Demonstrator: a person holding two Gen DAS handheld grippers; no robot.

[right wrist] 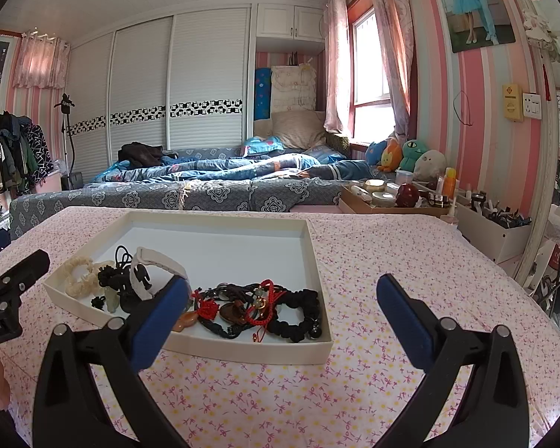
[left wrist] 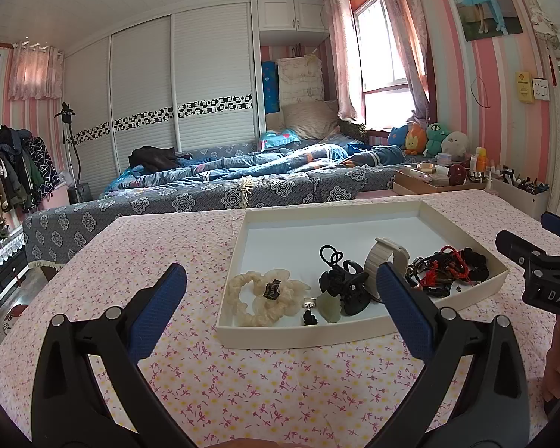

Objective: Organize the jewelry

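Observation:
A shallow white tray (left wrist: pixel 295 330) (right wrist: pixel 313 246) sits on the flowered tablecloth and holds the jewelry along its near side. In it lie a cream scrunchie (left wrist: pixel 259 296) (right wrist: pixel 79 275), a black hair claw (left wrist: pixel 341 283) (right wrist: pixel 121 280), a white watch band (left wrist: pixel 386 257) (right wrist: pixel 160 265), a pale green pendant (left wrist: pixel 327 305), a small silver ring (left wrist: pixel 310 301), and a tangle of red and black cord bracelets (left wrist: pixel 448 267) (right wrist: pixel 265 306). My left gripper (left wrist: pixel 280 283) is open and empty, just before the tray. My right gripper (right wrist: pixel 282 295) is open and empty, over the tray's right front corner.
A cardboard tray of cosmetics jars (right wrist: pixel 388 196) and a white organiser box (right wrist: pixel 492 231) stand at the table's far right. A bed with blue bedding (left wrist: pixel 224 175) lies beyond the table. The table's front edge is out of view below the grippers.

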